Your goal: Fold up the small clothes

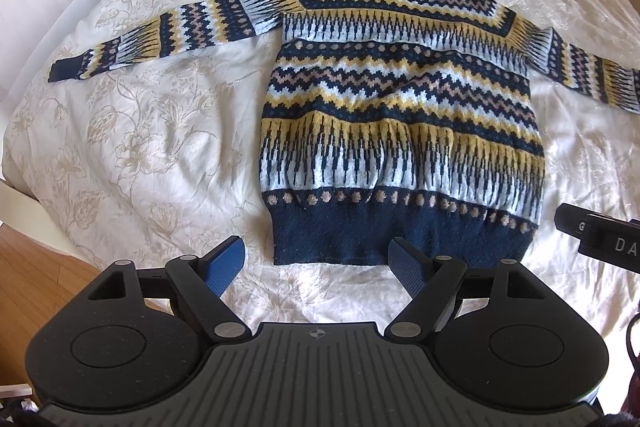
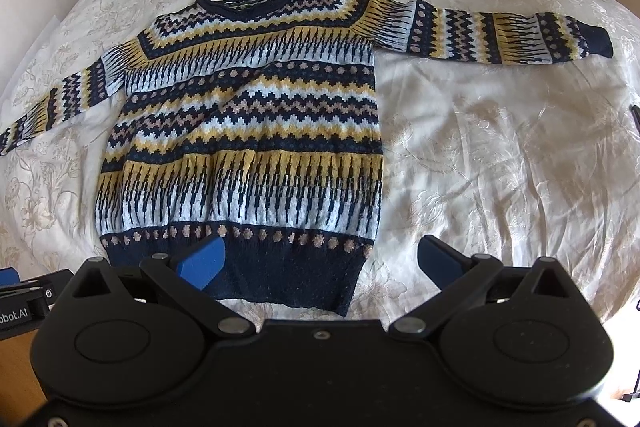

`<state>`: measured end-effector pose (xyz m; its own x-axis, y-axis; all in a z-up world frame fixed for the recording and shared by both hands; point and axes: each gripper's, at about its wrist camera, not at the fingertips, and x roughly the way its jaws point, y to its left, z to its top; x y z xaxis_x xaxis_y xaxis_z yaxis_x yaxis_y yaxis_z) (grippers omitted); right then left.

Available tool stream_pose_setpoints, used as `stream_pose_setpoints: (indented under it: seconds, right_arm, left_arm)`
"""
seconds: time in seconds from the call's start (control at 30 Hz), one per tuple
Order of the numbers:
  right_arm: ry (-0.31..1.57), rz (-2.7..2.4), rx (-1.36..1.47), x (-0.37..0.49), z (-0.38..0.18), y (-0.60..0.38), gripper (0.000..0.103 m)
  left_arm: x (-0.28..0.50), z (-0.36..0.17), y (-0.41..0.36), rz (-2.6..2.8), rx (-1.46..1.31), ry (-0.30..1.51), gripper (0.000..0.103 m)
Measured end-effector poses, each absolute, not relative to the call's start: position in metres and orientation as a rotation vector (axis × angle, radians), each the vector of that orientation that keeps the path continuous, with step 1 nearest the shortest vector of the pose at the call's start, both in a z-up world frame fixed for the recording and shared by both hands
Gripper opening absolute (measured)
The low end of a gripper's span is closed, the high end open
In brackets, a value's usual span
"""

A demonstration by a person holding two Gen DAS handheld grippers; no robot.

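Bedspread point(image 1: 140, 115) under flat patterned sweater point(image 1: 400, 99)

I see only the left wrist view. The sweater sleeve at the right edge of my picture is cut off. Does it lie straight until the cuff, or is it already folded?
Observer: In the right wrist view that sleeve lies straight out on the bedspread, flat, and ends in a navy cuff. It is not folded.
Operator: And the right tongs? I see only a black part of them.
Observer: The right tongs are open and grip nothing.
Operator: Where are their pads?
Observer: One blue pad shows in front of the navy hem of the sweater; the other shows in front of bare bedspread beside it.
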<state>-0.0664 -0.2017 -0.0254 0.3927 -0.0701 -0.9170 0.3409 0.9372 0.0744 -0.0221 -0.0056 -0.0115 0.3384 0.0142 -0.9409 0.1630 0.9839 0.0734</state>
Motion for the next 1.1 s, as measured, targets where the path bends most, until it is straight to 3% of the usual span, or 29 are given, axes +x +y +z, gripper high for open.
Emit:
stream_pose_setpoints:
  seconds: [0.93,1.1]
  right_arm:
    - [1.185,-0.257,0.294,-0.033,-0.042,-0.199,0.101]
    - [1.157,-0.213,0.290,-0.024,-0.064,-0.202,0.087]
  left_arm:
    - [0.021,-0.030,0.001,-0.105,0.187,1.282,0.078]
    - [0.036,-0.040,0.011,-0.101,0.197,1.284,0.078]
